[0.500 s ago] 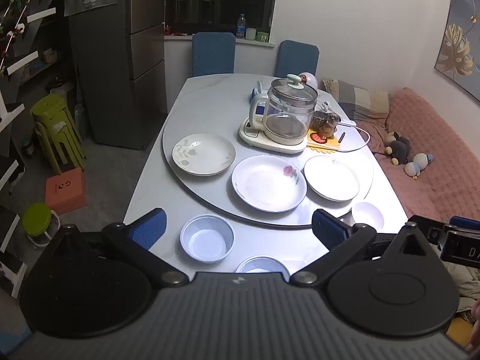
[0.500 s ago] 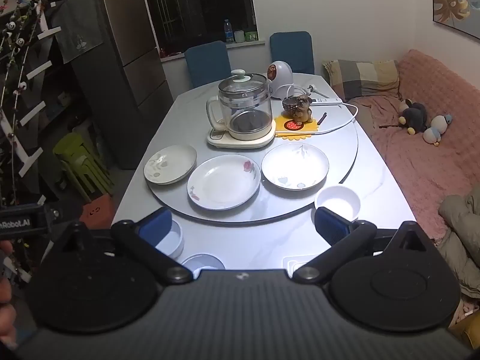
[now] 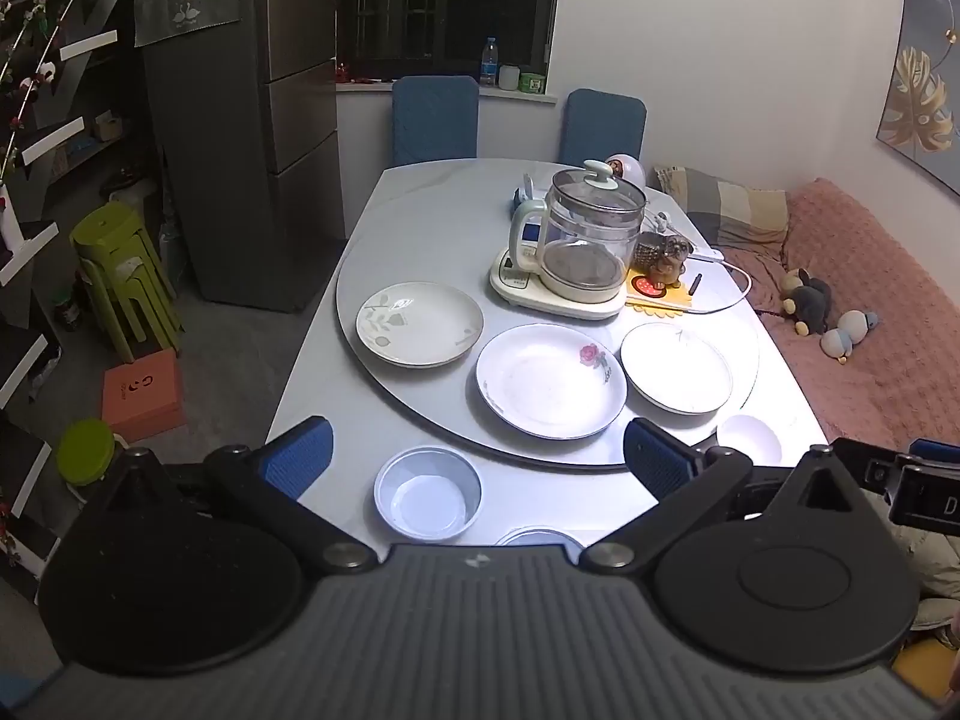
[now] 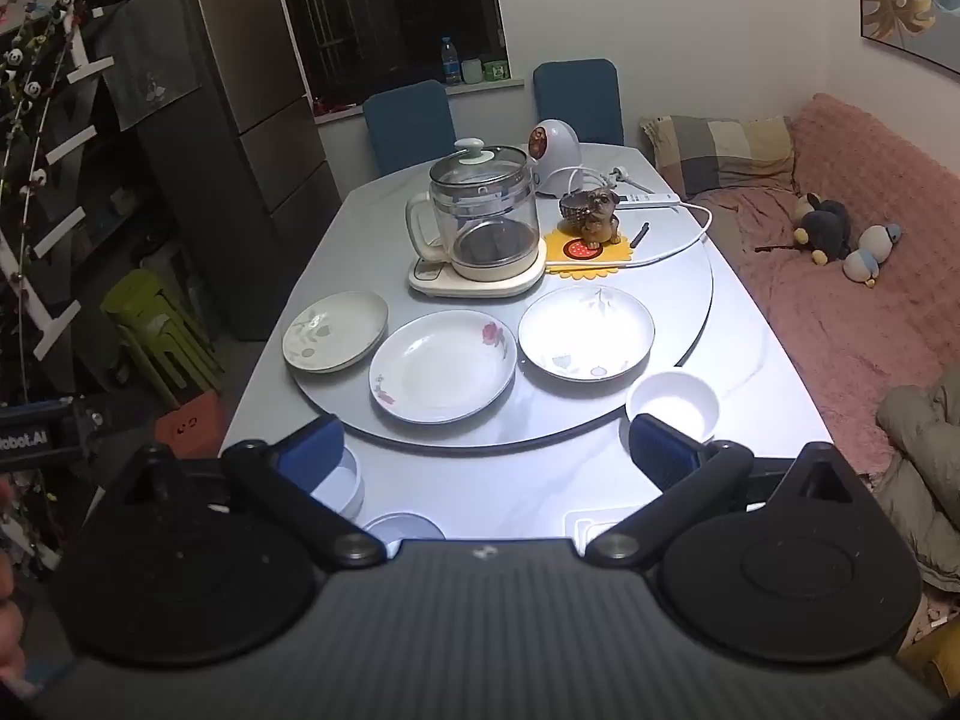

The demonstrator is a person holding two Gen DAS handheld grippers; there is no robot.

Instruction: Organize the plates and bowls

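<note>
1. Three round white ceramic plates sit in a row on the near half of the grey round turntable (image 3: 360,324): leaf-print plate (image 3: 419,323) at left, rose-print plate (image 3: 551,380) in the middle, thin-rimmed plate w/ faint sprig (image 3: 676,366) at right. Apart from each other, none stacked.
2. Bowls are on the white marble tabletop (image 4: 528,480), nearer than the turntable: pale blue round bowl (image 3: 427,500) near-left, small white round bowl (image 4: 672,403) near-right, just beside the turntable rim. Another pale bowl rim (image 3: 536,537) shows at the near edge, mostly hidden by the gripper body.
3. Left gripper (image 3: 477,455): jaws spread wide, nothing between them; hovers above the near table edge, over the blue bowl.
4. Right gripper (image 4: 489,450): jaws also wide apart, holding nothing; right fingertip overlaps the white bowl in view, contact can't be told.
5. Far side of turntable: glass electric kettle on cream base (image 4: 483,228), brown dog figurine (image 4: 594,213) on a yellow mat.
</note>
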